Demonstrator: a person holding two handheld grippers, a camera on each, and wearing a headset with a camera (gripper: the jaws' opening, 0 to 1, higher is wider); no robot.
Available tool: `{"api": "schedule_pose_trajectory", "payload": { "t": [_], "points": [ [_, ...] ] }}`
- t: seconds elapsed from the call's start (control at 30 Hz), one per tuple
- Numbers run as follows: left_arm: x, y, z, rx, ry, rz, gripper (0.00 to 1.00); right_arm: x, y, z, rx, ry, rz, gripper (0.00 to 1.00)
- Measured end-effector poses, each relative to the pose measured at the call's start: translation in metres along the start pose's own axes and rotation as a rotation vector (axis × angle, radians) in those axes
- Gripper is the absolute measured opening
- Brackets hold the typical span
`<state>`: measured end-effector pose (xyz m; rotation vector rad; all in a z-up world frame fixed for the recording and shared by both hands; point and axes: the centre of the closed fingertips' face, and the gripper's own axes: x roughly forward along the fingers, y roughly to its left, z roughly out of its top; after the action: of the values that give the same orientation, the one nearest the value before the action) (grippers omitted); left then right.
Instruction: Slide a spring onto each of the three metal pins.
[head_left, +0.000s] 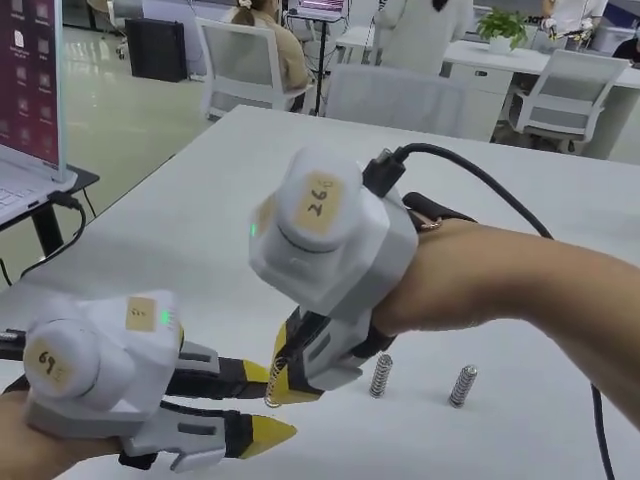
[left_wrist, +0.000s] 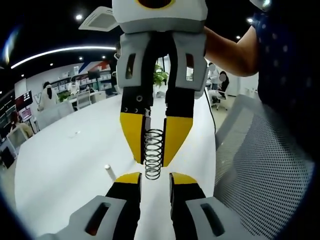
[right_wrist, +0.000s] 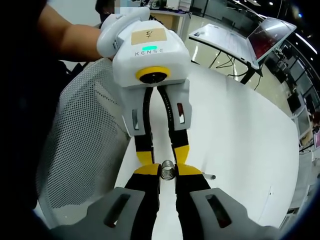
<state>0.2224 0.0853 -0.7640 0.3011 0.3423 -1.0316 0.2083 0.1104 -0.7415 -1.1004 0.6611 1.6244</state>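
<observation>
Left gripper (head_left: 282, 402): jaws spread, nothing between them, tips aimed toward the right gripper (right_wrist: 167, 176).

Held spring (left_wrist: 153, 150): just ahead of my left tips; I cannot tell whether it touches them. Its long axis runs along the right jaws and across my left gripper's line, with the free end poking out past the right tips.

Right gripper: clenched on that spring. In its own view the coil shows end-on.

Judgement: a pin must enter along that axis, at the free end.

A thin rod (right_wrist: 210, 176), possibly a pin, lies on the table (head_left: 200, 220) nearby.

Further right, well apart from the right gripper: one loose spring (head_left: 380, 375) and a second loose spring (head_left: 462, 385) on the table.
</observation>
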Motion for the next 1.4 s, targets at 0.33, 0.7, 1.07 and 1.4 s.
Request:
{"api": "schedule_pose_trajectory", "payload": {
  "t": [0.33, 0.7, 1.07, 1.4],
  "points": [
    [-0.008, 0.014, -0.009, -0.043, 0.003, 0.057, 0.28, -0.003, -0.006, -0.01, 0.018, 0.019, -0.011, 0.08],
    [-0.013, 0.024, -0.016, -0.087, -0.007, 0.111, 0.46, -0.01, -0.02, -0.025, 0.051, 0.036, -0.041, 0.08],
    [-0.016, 0.03, -0.024, -0.114, -0.003, 0.143, 0.57, -0.019, -0.04, -0.038, 0.08, 0.06, -0.082, 0.08],
    [-0.018, 0.031, -0.03, -0.14, -0.003, 0.159, 0.63, -0.014, -0.061, -0.041, 0.092, 0.072, -0.1, 0.08]
  ]
}}
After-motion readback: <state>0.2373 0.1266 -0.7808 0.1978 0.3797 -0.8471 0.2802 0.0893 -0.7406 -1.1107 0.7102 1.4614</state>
